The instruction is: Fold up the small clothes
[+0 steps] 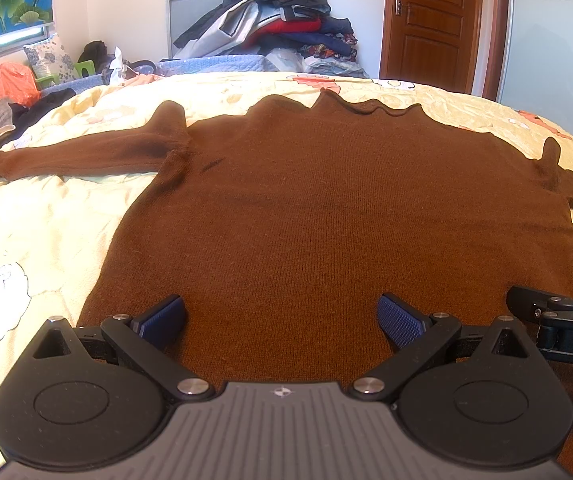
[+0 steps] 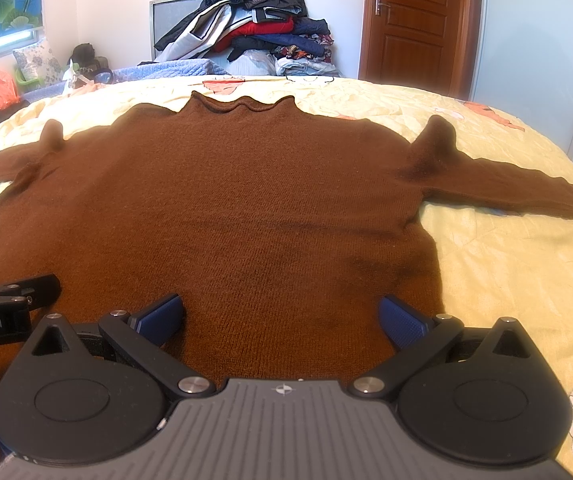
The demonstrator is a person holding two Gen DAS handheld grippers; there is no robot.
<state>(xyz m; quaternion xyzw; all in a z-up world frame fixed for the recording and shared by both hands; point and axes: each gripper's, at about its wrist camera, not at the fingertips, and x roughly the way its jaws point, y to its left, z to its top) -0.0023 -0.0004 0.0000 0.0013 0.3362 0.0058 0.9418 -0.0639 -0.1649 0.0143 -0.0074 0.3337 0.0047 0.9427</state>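
A brown knitted sweater (image 1: 326,208) (image 2: 222,208) lies flat on the yellow bedspread (image 1: 46,216) (image 2: 518,264), collar away from me and both sleeves stretched out sideways. My left gripper (image 1: 282,320) hovers over the left part of the hem, open, with nothing between its blue pads (image 1: 164,318). Over the right part of the hem my right gripper (image 2: 282,320) is also open and holds nothing. Each gripper shows at the edge of the other's view: the right gripper (image 1: 558,312) and the left gripper (image 2: 10,292).
A tall pile of clothes (image 1: 278,20) (image 2: 254,24) is stacked at the far end of the bed. A wooden door (image 1: 434,20) (image 2: 414,16) stands at the back right. Orange fabric (image 1: 8,82) and dark clothes lie at the far left.
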